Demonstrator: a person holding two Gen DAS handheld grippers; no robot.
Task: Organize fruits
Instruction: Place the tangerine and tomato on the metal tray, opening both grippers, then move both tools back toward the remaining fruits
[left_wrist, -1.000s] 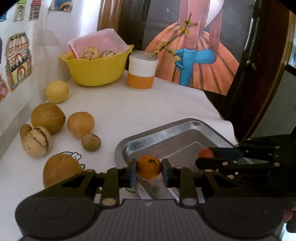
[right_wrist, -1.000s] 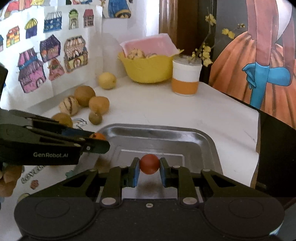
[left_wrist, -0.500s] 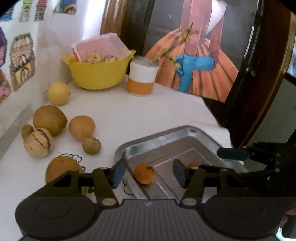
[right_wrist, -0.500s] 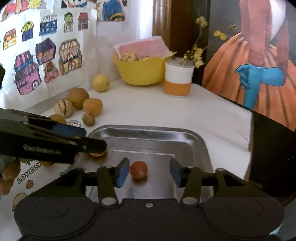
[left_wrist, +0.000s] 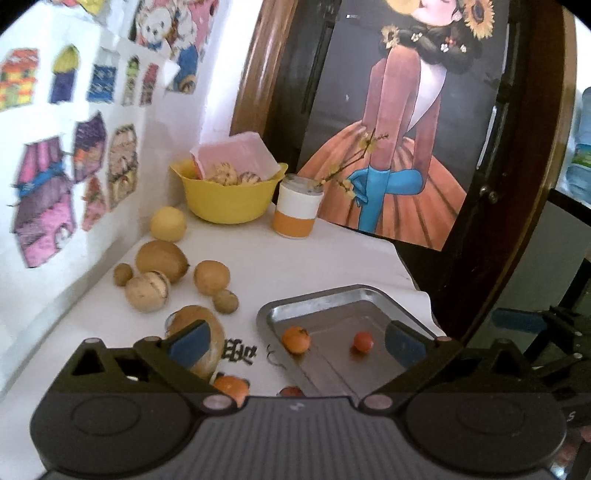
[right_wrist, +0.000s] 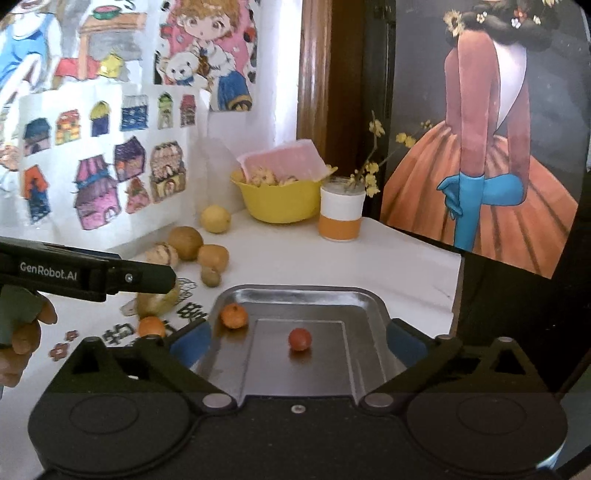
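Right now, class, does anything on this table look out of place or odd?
Nothing looks spilled or damaged. The orange fruit and small red fruit lie in the metal tray; another orange fruit sits outside it on the table.

"GenRobot.AI" on left claw (right_wrist: 110, 275)

Setting: a home, likely a lived-in room corner. Evidence: children's cartoon stickers (right_wrist: 99, 173) on white wall at 10 o'clock; painted poster of a figure in an orange dress (left_wrist: 391, 155) at 1 o'clock; wooden door frame (right_wrist: 314, 74) at 12.
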